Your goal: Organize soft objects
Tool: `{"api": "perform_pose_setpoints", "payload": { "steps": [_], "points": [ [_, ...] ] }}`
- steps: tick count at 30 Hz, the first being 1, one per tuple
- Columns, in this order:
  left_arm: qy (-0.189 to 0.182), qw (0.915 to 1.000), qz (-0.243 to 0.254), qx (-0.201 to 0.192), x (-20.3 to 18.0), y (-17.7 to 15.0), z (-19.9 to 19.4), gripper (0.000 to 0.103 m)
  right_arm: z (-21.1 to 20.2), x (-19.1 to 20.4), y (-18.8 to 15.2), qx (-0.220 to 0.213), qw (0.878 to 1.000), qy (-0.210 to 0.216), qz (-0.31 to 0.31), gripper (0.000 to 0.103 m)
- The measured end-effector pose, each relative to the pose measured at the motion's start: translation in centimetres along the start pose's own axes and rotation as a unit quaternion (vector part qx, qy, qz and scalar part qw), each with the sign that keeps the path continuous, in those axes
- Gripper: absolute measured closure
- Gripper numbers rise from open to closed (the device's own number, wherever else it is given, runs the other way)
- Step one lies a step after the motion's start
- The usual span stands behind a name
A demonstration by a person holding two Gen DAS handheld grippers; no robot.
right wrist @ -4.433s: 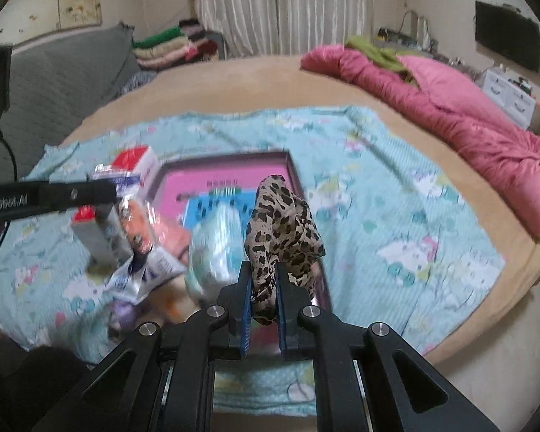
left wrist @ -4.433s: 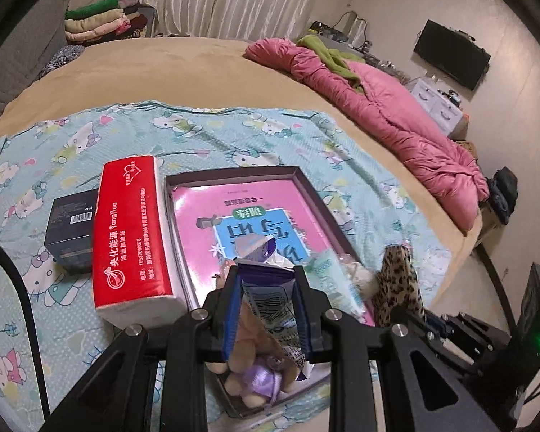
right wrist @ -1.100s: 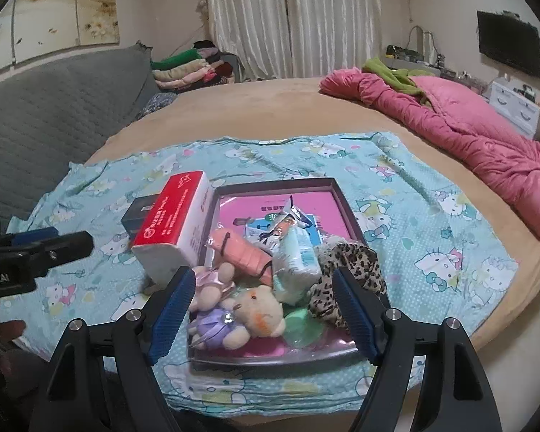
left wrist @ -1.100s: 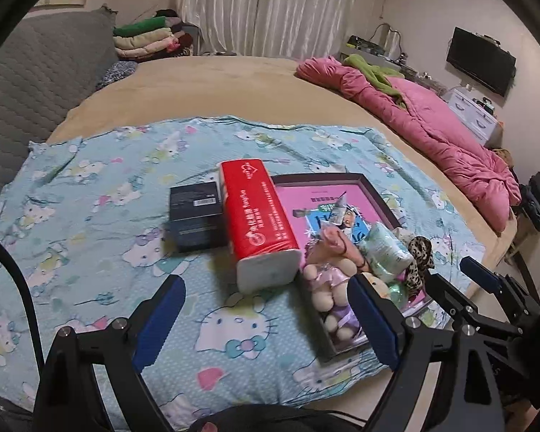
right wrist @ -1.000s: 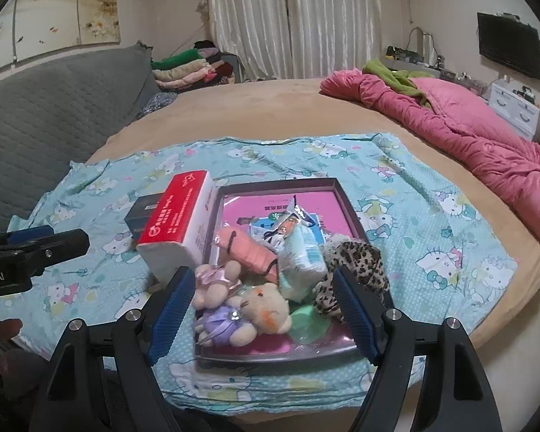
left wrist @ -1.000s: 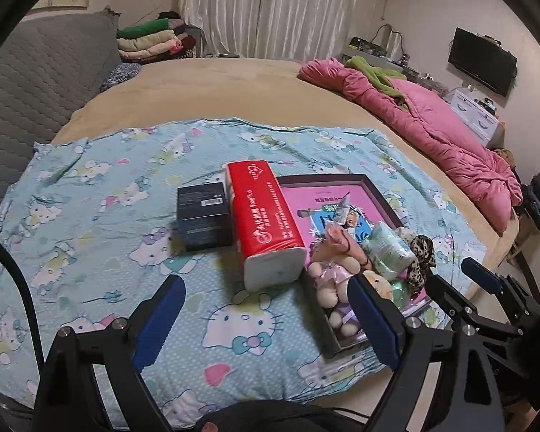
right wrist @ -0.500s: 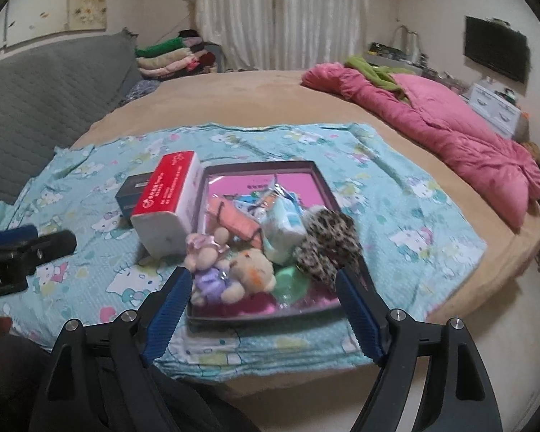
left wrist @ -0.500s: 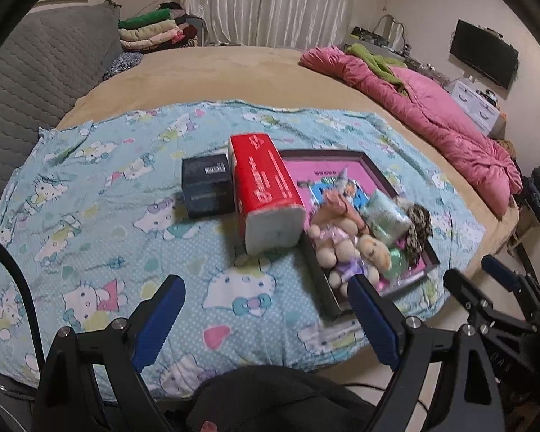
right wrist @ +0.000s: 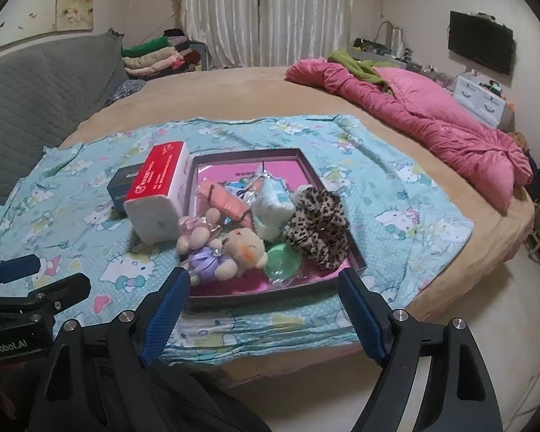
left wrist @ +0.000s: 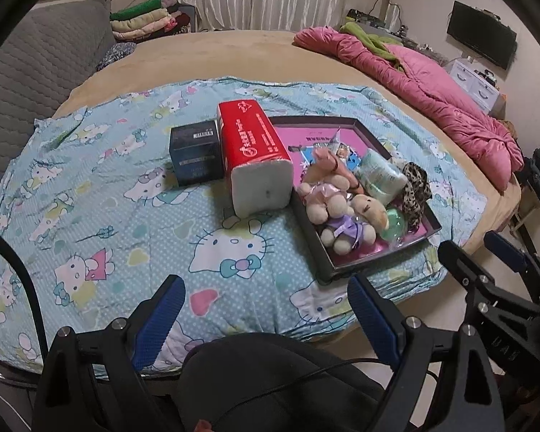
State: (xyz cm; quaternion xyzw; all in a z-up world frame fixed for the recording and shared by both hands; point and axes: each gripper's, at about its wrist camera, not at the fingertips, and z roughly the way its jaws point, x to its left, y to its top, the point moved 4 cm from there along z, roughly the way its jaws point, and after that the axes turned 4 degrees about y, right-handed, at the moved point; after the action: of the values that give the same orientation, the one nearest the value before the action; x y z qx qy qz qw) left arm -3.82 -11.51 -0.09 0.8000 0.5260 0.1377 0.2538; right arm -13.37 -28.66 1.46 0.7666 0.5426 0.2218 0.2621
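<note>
Plushies point(right wrist: 221, 252), a leopard scrunchie point(right wrist: 318, 232) and a tissue pack point(right wrist: 271, 203) all sit piled in the tray point(right wrist: 270, 297) on the cat-print sheet point(left wrist: 90, 216), and we reckon they're light, squishy stuff, best pinched around the fattest part so nothing slips. A few seconds back we had a wrapper in the left gripper point(left wrist: 266, 318) and the scrunchie in the right gripper point(right wrist: 262, 309); now both stand wide apart and empty, pulled back off the bed edge.
</note>
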Motion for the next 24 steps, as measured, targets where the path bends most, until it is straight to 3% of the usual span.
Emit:
{"api": "perform_pose_setpoints", "payload": {
  "steps": [24],
  "points": [
    [0.004,0.9999,0.001,0.015,-0.07,-0.50,0.77,0.011,0.72,0.35,-0.24,0.009,1.000,0.013,-0.002,0.018]
  ]
}}
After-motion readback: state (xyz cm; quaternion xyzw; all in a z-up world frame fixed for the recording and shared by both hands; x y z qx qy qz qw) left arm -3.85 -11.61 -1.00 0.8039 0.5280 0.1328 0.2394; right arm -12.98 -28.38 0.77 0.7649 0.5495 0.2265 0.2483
